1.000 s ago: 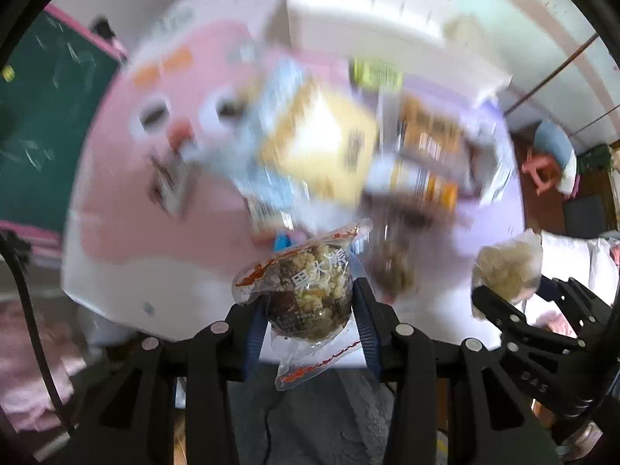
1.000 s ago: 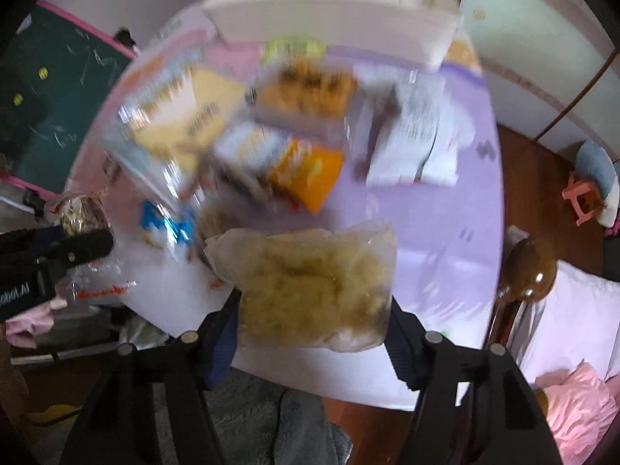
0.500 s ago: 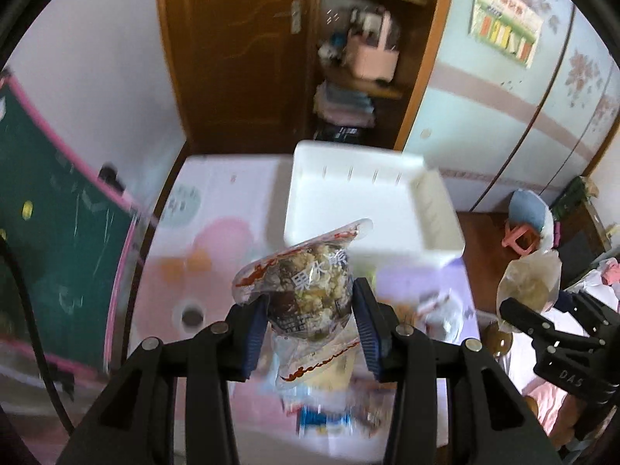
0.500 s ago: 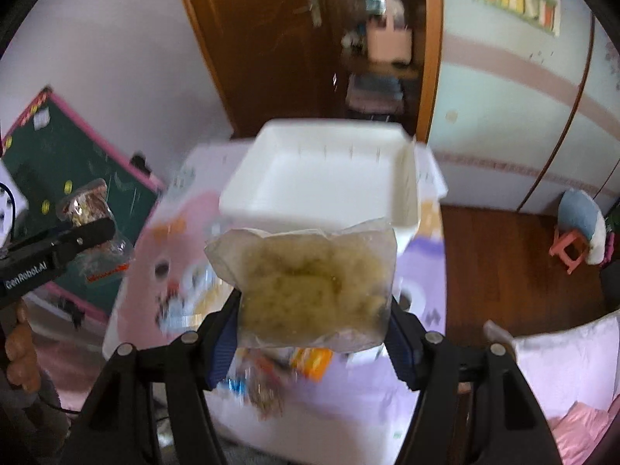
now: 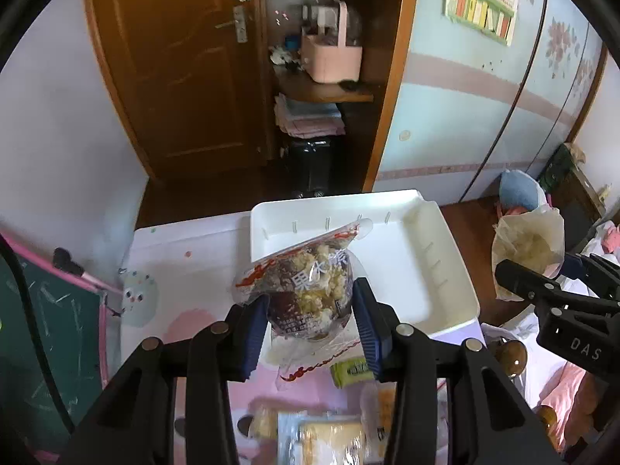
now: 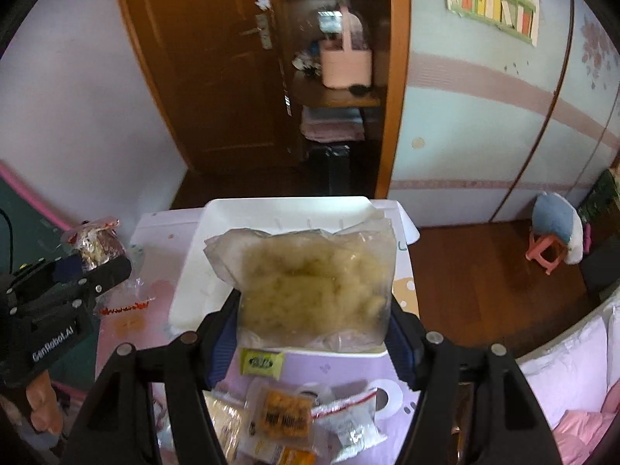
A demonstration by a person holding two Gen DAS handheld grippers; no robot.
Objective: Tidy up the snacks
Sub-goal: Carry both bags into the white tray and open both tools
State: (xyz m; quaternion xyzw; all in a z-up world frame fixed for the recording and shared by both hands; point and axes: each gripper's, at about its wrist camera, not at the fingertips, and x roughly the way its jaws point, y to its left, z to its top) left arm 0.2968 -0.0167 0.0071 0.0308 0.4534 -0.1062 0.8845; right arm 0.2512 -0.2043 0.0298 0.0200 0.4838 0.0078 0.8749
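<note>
- Left wrist view: the left gripper (image 5: 310,317) has its blue pads closed on a clear, red-edged bag of mixed nuts and puffs (image 5: 306,290), jaws partly closed around the bag's width; the bag hangs in the air in front of the white tray (image 5: 445,271).
- Same view, right edge: the right gripper (image 5: 542,271) is seen from the side, carrying a clear bag of pale snack pieces (image 5: 527,248) off to the right of the tray.
- Right wrist view: this pale bag (image 6: 310,283) is pinched between widely set jaws and hangs before the tray (image 6: 186,290), hiding most of the tray's inside, which only the left view shows bare.
- Right wrist view only: a green sachet (image 6: 261,362), an orange snack packet (image 6: 281,414) and a small white packet (image 6: 354,426) lie on the pink and lilac table (image 6: 395,364), on the near side of the tray.
- Right wrist view, left edge: a hand (image 6: 42,403) below the left gripper (image 6: 97,259).
</note>
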